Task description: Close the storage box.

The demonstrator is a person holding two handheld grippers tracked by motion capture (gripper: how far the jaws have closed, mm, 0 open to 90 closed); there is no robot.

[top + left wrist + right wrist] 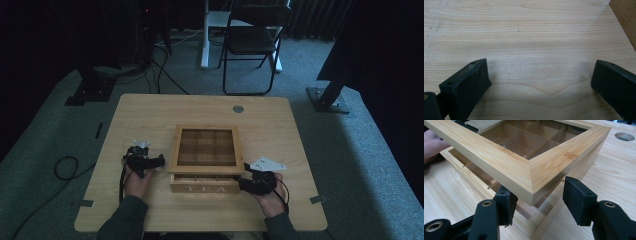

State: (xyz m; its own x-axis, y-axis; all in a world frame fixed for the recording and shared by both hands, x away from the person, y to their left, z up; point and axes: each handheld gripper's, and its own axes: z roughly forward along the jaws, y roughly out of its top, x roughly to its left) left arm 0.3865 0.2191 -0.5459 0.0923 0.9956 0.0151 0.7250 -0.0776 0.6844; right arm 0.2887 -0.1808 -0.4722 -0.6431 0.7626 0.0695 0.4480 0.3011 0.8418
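Dark room w/ grey carpet around one pale wood table (150, 115), which sits centre of the high view; 1 black folding chair (252, 40) at top centre, 2 dark stand bases at upper left and upper right, cables on the floor at left. 1 round grommet hole (238, 108) in the table top near its far edge. 1 wooden tea box (205, 182) at table centre, front face lettered "TEA", w/ 1 hinged lid (206, 148): bamboo frame around a clear pane, partly raised so there's a gap between lid and box at the front. Through the pane a 3 x 3 grid of compartments shows, so 9, contents not discernible. 2 hand-held tools, 1 per hand. Left gripper (145, 161) is at left centre of the high view, just beside the box's left side, not touching; in the left gripper view its jaws stand wide apart over bare table, nothing between them, box edge at upper right of frame. Right gripper (537, 201) is at the box's front right corner, lower right of centre in the high view; in the right gripper view its 2 jaws straddle the lid's near corner, left pad tucked under the lid edge, right pad w/ a visible gap to the wood, so not clamped, half spread.
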